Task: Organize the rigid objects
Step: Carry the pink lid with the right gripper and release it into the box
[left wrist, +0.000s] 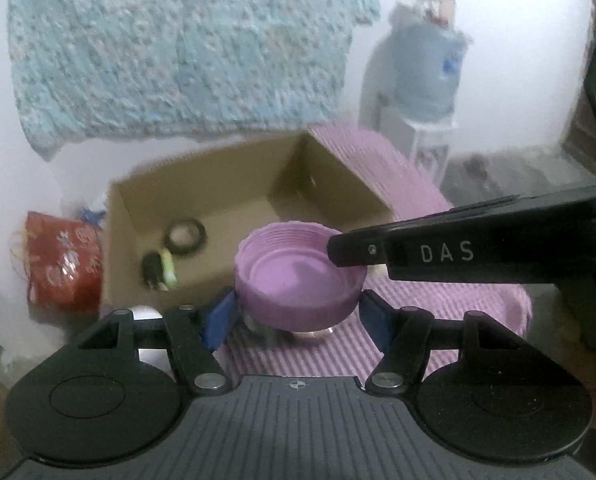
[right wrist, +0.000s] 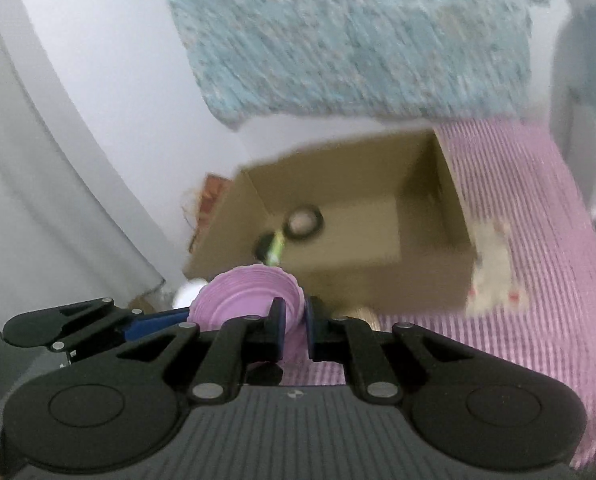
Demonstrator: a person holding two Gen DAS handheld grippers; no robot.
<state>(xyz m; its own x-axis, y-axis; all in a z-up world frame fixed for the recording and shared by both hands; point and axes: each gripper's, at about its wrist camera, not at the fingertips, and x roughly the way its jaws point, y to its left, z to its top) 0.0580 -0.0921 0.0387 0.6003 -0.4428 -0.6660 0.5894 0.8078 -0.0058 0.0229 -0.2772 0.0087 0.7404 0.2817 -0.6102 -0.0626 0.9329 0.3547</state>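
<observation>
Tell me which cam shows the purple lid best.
Left wrist: the purple lid sits centred, its inside and threads fully visible, with the right tool on its rim. Right wrist shows the lid tilted, blurred and partly hidden behind the tool's fingers.

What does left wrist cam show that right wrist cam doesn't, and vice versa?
Left wrist only: a red bag left of the cardboard box, a water jug by the wall, and a glass jar partly hidden under the purple lid, between the left claw pads.

Right wrist only: the right claw pinching the lid's rim, and a pale patterned object right of the box.

Both: lid, box with tape roll and a small green-black item, striped purple mat, blue cloth.
</observation>
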